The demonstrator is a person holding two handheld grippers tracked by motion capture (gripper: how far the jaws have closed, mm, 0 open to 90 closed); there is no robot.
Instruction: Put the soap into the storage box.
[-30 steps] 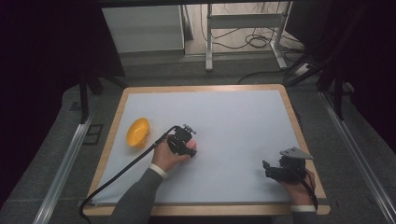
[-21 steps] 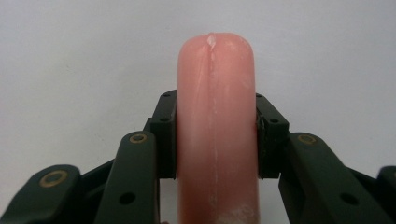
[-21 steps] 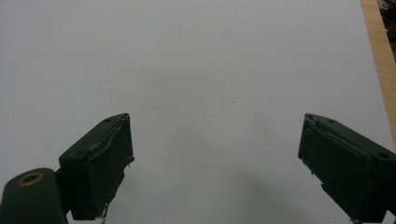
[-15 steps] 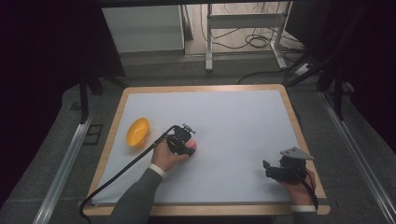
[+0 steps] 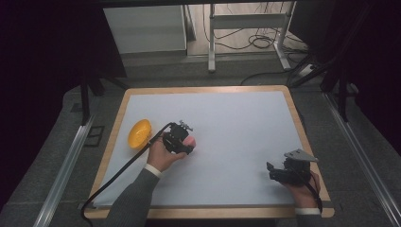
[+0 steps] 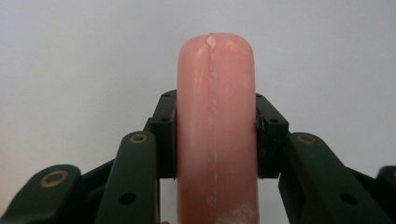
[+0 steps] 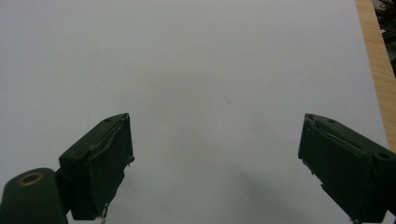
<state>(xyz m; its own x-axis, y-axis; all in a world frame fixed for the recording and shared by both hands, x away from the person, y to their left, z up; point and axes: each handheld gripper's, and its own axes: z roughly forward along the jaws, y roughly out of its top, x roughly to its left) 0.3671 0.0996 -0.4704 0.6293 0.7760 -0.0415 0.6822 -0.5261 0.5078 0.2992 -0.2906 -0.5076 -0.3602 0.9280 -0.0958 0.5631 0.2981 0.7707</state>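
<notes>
Pink sausage (image 6: pixel 215 135), unlabelled, sits clamped in left tool (image 6: pixel 215 140); right tool (image 7: pixel 215 163) gapes apart.

Dim room, dark surround; white mat (image 5: pixel 236 137) evenly lit; soft shadows under jaws; close pink object (image 6: pixel 215 130) slightly soft

We hold our left gripper (image 6: pixel 215 140) with its jaws clamped on a pink sausage-shaped piece (image 6: pixel 216 135). Our right gripper (image 7: pixel 215 154) has jaws spread wide, nothing between them.

Pale pink sausage (image 6: pixel 216 135), black claw (image 6: pixel 216 140), yellow-orange bowl (image 5: pixel 139 133), white mat (image 5: pixel 236 127), light wooden table edge (image 5: pixel 116 123)
</notes>
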